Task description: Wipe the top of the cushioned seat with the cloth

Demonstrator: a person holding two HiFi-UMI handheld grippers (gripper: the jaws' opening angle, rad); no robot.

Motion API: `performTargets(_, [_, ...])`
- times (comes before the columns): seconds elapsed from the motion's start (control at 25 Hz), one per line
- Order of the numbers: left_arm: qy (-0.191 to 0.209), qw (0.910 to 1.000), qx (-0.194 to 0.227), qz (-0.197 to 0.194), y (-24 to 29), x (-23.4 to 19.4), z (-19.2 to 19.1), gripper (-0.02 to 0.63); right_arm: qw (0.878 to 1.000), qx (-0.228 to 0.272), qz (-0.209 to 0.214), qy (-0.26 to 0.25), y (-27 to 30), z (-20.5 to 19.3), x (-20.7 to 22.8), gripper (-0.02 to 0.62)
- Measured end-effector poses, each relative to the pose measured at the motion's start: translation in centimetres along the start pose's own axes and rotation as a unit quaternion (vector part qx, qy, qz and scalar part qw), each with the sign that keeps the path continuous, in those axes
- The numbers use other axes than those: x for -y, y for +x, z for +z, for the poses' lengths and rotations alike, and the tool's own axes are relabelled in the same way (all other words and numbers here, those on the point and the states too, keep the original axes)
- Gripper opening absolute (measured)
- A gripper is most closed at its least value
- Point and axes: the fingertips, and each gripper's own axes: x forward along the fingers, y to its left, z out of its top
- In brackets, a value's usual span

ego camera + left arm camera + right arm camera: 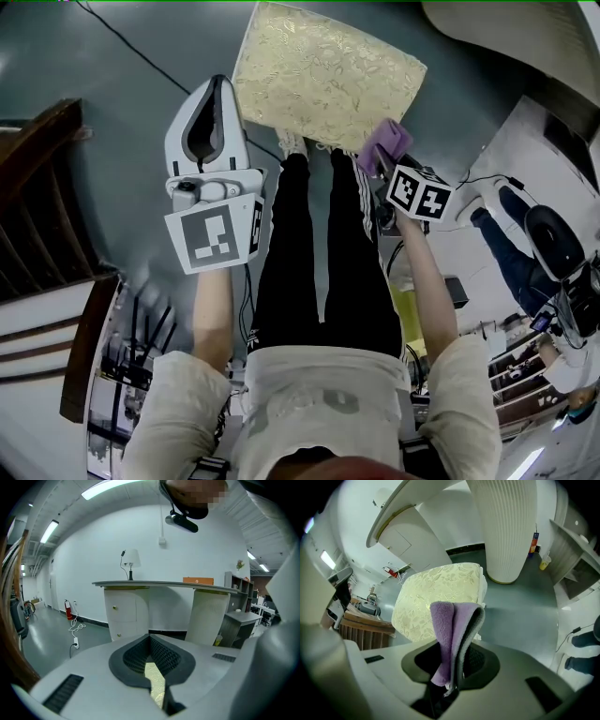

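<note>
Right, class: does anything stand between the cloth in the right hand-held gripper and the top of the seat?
Nothing visible does. The cloth is clamped in the right hand-held gripper and sits by the near right corner of the seat. Nothing lies on the seat's top.

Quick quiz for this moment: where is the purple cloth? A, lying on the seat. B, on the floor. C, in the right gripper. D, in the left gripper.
C: the right gripper view shows the cloth folded and pinched between the jaws of the right gripper.
</note>
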Motion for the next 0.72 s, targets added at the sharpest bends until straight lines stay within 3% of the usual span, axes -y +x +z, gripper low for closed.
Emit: performTargets(0.72, [-0.014,0.9993,0.002,0.034,-1.7,-2.2,-0.2,0.006,0.999,-0.008,-0.027,0.027,-0.4,-0.5,1.4,0.098])
